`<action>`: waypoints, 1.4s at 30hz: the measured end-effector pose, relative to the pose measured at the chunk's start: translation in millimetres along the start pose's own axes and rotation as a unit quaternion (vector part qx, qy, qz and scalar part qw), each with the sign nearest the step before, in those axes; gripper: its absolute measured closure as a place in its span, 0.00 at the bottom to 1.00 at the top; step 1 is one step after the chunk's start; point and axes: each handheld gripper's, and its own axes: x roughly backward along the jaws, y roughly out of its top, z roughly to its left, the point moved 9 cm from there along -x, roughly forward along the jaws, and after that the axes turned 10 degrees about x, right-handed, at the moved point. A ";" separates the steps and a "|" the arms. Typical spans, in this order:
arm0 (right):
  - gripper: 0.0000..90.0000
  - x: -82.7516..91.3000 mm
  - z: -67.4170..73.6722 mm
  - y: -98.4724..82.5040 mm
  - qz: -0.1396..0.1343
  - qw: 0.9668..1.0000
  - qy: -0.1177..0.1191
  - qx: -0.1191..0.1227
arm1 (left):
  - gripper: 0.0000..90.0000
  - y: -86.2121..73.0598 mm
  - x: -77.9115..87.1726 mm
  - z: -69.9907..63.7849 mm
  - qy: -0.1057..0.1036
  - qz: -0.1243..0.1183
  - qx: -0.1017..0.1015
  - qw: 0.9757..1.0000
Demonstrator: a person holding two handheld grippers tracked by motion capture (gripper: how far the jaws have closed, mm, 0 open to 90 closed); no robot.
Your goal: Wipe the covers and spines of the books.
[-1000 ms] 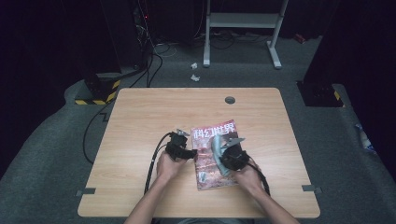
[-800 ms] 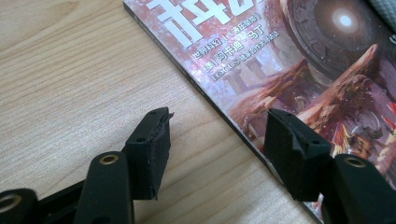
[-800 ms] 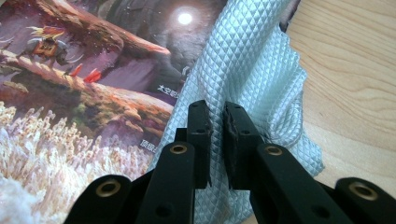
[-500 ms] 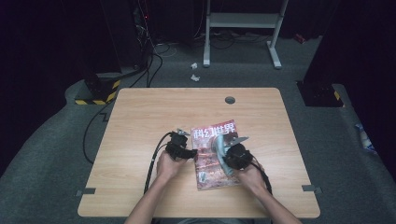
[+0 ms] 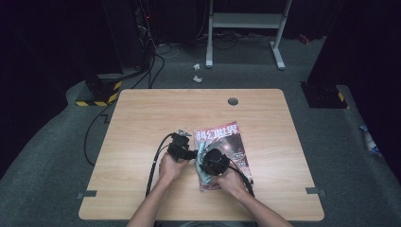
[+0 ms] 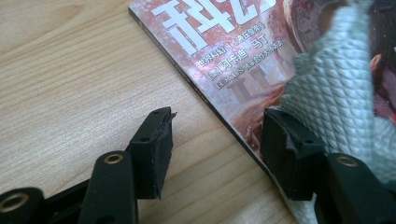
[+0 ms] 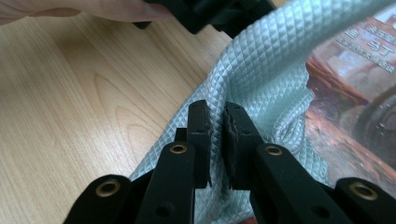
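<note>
Pale grey-green, quilted in small diamonds, the cloth lies bunched on the left part of the magazine, spilling over its left edge onto the wooden table; the magazine is red-toned with large white characters across its top and lies flat near the table's front middle. In the high view the left gripper sits just left of the magazine, its hand low over the wood; its jaws stand wide and have just been closing a little; in the left gripper view one pad rests by bare wood and the other over the magazine's edge against the cloth, with only table and that edge between them. The right gripper is pinched tight on a fold of the cloth, its pads nearly together with fabric between; in the high view the right hand holds it over the magazine's lower left, close beside the left gripper.
</note>
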 end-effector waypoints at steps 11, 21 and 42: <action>0.91 39.4 -63.7 -58.6 0.015 0.995 -0.070 -0.066 | 0.48 0.0 -0.2 0.0 0.003 -0.002 -0.002 1.000; 0.88 60.6 -99.4 -89.6 0.001 0.986 -0.107 -0.126 | 0.51 -3.6 2.3 -4.3 0.006 -0.003 -0.009 1.000; 0.84 58.7 -102.7 -92.8 -0.017 0.985 -0.103 -0.137 | 0.55 -21.0 4.7 -36.6 -0.021 0.011 -0.039 0.999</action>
